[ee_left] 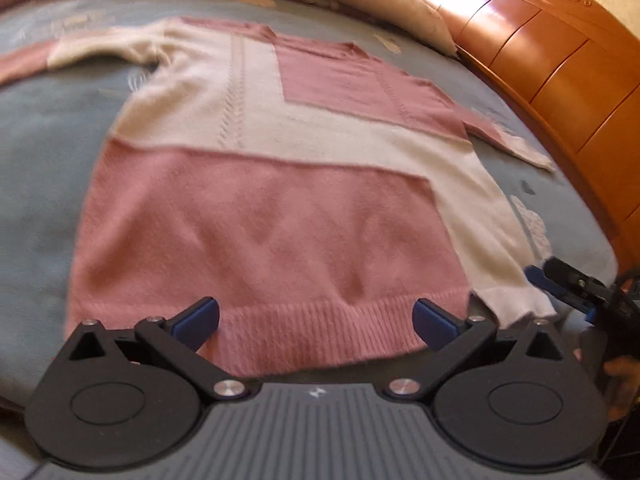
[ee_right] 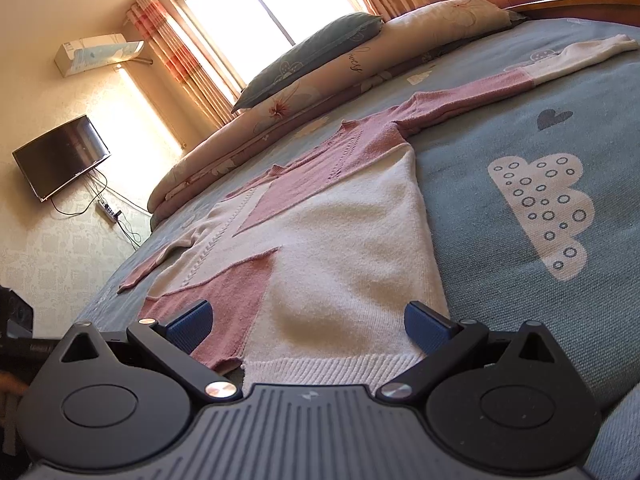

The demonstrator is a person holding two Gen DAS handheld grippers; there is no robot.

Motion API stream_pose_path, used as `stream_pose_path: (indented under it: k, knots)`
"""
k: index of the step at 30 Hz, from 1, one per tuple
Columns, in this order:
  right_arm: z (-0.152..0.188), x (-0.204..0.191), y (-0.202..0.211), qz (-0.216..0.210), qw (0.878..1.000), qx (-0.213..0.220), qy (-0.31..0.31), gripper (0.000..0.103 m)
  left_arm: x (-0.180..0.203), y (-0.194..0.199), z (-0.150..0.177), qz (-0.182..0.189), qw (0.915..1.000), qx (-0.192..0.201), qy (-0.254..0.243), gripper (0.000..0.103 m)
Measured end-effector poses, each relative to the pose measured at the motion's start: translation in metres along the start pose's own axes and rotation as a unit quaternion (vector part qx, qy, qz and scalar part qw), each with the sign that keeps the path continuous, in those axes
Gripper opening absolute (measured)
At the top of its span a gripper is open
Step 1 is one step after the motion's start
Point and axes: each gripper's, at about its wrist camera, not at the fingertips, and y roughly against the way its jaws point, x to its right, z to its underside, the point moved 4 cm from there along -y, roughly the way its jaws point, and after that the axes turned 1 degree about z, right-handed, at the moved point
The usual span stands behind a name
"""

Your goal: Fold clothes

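Lying flat and fully spread on the blue bedspread (ee_left: 36, 184), the pink-and-cream sweater (ee_left: 280, 184) showed no fold anywhere: body smooth, ribbed hem (ee_left: 320, 332) nearest the cameras, neckline at the far end, and both sleeves stretched out to the sides. One sleeve (ee_right: 520, 68) ran far right toward the headboard (ee_left: 560, 60); the other sleeve (ee_left: 48, 56) reached far left. So, judged by the garment alone, the whole fold was left to make, sleeves and body alike.

The left gripper (ee_left: 316, 322) hovered at the pink part of the hem with its blue pads wide apart, holding nothing. The right gripper (ee_right: 306, 326) sat at the cream corner of the same hem, likewise spread and empty; it also showed at the right edge of the left wrist view, near the hem's right end. Whether either touched the knit, I could not tell.

Around it, rolled quilts and a grey pillow (ee_right: 312, 56) lay along the far side of the bed, well apart from the sweater. A wall television (ee_right: 60, 156), an air conditioner (ee_right: 96, 52) and a curtained window (ee_right: 256, 8) stood beyond. Nothing rested on the sweater or blocked it; the right sleeve's long reach toward the headboard looked the only awkward stretch.
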Motion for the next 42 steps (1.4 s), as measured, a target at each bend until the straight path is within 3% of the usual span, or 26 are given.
stream_pose_path:
  k: [8,12,16,21,26,29,31,32,35,37,40,42]
  knots:
    - [0.002,-0.001,-0.001,0.002,1.0,0.006,0.005,0.103,-0.022,-0.024,-0.095,0.015,0.996,0.086,0.018,0.102]
    - [0.003,-0.005,-0.003,0.012,1.0,0.006,0.022,0.103,-0.062,-0.06,-0.124,0.035,0.9921,0.091,0.08,0.102]
    - [0.004,-0.007,-0.006,0.02,0.999,0.007,0.033,0.103,-0.109,-0.077,-0.132,0.034,0.9871,0.093,0.125,0.1]
    - [0.005,-0.01,-0.01,0.03,0.998,0.007,0.049,0.103,-0.127,-0.053,-0.148,-0.02,0.9857,0.103,0.132,0.098]
    - [0.006,-0.015,-0.013,0.043,0.997,0.007,0.07,0.103,-0.105,-0.053,-0.167,0.093,0.9839,0.117,0.098,0.101]
    - [0.009,-0.018,-0.015,0.053,0.995,0.006,0.088,0.103,-0.104,-0.084,-0.17,0.093,0.9865,0.087,0.103,0.101]
    - [0.01,-0.021,-0.016,0.06,0.993,0.006,0.1,0.103,-0.114,-0.096,-0.169,0.043,0.9898,0.078,0.112,0.097]
    - [0.011,-0.022,-0.016,0.064,0.992,0.005,0.106,0.103,-0.118,-0.098,-0.169,0.016,0.9904,0.081,0.111,0.09]
    - [0.013,-0.024,-0.017,0.069,0.991,0.005,0.115,0.103,-0.125,-0.082,-0.169,0.005,0.9887,0.088,0.121,0.091]
    - [0.013,-0.024,-0.017,0.07,0.991,0.006,0.117,0.103,-0.123,-0.069,-0.165,0.025,0.9905,0.075,0.112,0.093]
    - [0.013,-0.024,-0.016,0.07,0.991,0.009,0.116,0.103,-0.106,-0.053,-0.153,0.099,0.9909,0.031,0.086,0.097]
    - [0.014,-0.024,-0.016,0.07,0.991,0.01,0.116,0.103,-0.091,-0.047,-0.138,0.11,0.9917,0.003,0.066,0.097]
